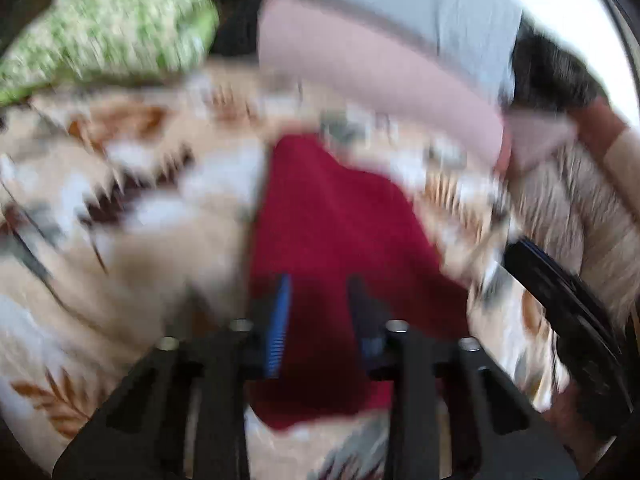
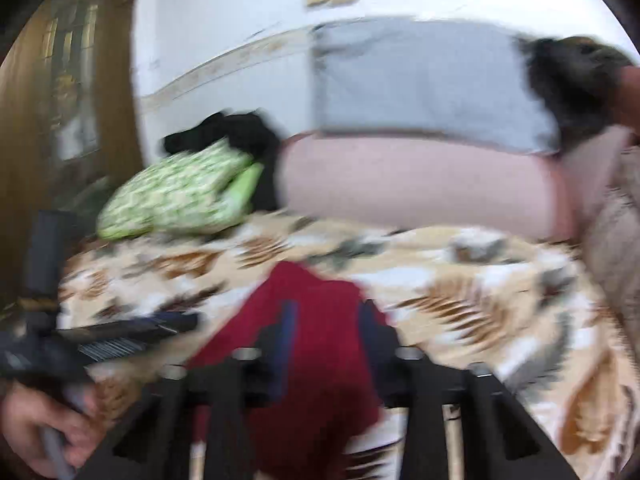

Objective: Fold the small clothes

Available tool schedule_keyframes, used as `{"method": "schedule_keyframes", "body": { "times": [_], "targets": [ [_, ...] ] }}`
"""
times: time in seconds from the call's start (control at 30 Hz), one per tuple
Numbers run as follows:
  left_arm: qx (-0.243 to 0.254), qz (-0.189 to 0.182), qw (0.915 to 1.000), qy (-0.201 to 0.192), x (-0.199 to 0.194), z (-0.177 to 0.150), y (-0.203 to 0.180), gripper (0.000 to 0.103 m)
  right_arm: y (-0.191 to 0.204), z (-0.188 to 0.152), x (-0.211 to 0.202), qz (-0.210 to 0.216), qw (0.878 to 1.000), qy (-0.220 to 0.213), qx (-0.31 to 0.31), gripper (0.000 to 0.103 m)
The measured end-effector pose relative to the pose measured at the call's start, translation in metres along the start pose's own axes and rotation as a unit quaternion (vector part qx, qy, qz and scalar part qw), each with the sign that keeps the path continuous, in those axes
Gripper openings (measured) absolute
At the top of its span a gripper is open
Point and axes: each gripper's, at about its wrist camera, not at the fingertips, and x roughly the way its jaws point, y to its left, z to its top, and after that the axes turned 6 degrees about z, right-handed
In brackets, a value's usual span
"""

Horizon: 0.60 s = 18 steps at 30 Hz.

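A dark red small garment (image 1: 336,240) lies on a leaf-patterned bedspread (image 1: 132,216). Both views are blurred by motion. My left gripper (image 1: 320,300) is open, its blue-padded fingers (image 1: 282,312) spread over the near part of the red cloth with nothing clamped between them. In the right wrist view the same red garment (image 2: 320,320) lies under my right gripper (image 2: 326,324), which is also open over it. The left gripper (image 2: 120,336) shows at the left of that view; the right gripper's black body (image 1: 560,300) shows at the right of the left wrist view.
A green patterned pillow (image 1: 112,36) and dark clothing (image 2: 232,132) lie at the far left of the bed. Pink and grey pillows (image 2: 420,184) stand along the far side. A fuzzy beige blanket (image 1: 572,208) lies at the right. A white wall (image 2: 220,32) is behind.
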Motion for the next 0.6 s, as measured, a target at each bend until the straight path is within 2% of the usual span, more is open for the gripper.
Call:
{"method": "schedule_keyframes", "body": {
  "times": [0.03, 0.07, 0.1, 0.13, 0.17, 0.23, 0.27, 0.33, 0.37, 0.43, 0.47, 0.5, 0.53, 0.6],
  "targets": [
    [0.034, 0.025, 0.9985, 0.033, 0.018, -0.011, -0.008, 0.022, -0.001, -0.008, 0.017, 0.001, 0.999, 0.037, -0.004, 0.018],
    [0.05, 0.036, 0.9977, 0.025, 0.021, -0.014, -0.013, 0.022, -0.01, -0.027, 0.054, 0.015, 0.992, 0.127, 0.007, 0.017],
    [0.056, 0.035, 0.9972, 0.037, 0.025, -0.015, -0.016, 0.022, -0.017, -0.043, 0.074, 0.016, 0.984, 0.176, 0.018, 0.014],
    [0.045, 0.029, 0.9979, 0.037, 0.027, -0.012, -0.013, 0.022, -0.025, -0.063, 0.088, 0.021, 0.982, 0.188, 0.017, 0.013],
    [0.033, 0.018, 0.9984, 0.042, 0.029, -0.01, -0.006, 0.023, -0.027, -0.066, 0.087, 0.022, 0.986, 0.164, 0.01, 0.01],
    [0.035, 0.009, 0.9984, 0.044, 0.029, -0.008, -0.002, 0.023, -0.026, -0.057, 0.084, 0.013, 0.984, 0.173, 0.028, 0.01],
    [0.048, 0.01, 0.9981, 0.036, 0.025, -0.008, -0.004, 0.023, -0.025, -0.059, 0.083, 0.007, 0.985, 0.17, 0.024, 0.01],
    [0.044, -0.001, 0.999, 0.008, 0.01, -0.008, -0.004, 0.022, -0.018, -0.058, 0.079, -0.002, 0.988, 0.154, 0.02, 0.01],
    [0.022, -0.018, 0.9996, -0.007, -0.008, -0.005, 0.002, 0.022, -0.017, -0.053, 0.071, -0.002, 0.989, 0.145, 0.026, 0.01],
    [0.008, -0.046, 0.9988, -0.018, -0.033, -0.004, 0.003, 0.022, -0.009, -0.042, 0.051, 0.0, 0.99, 0.134, 0.032, 0.01],
    [0.021, -0.059, 0.9977, -0.023, -0.047, -0.005, 0.001, 0.022, 0.0, -0.03, 0.029, 0.001, 0.993, 0.113, 0.021, 0.01],
    [0.039, -0.057, 0.9973, -0.028, -0.053, -0.006, -0.003, 0.022, 0.012, -0.019, 0.012, -0.002, 0.995, 0.096, 0.003, 0.01],
    [0.057, -0.043, 0.9972, -0.024, -0.051, -0.008, -0.007, 0.022, 0.023, -0.012, 0.002, -0.006, 0.996, 0.085, -0.012, 0.01],
    [0.063, -0.017, 0.9969, 0.042, -0.014, -0.017, -0.008, 0.022, 0.038, -0.007, -0.015, -0.009, 0.996, 0.075, -0.039, 0.01]
  ]
}}
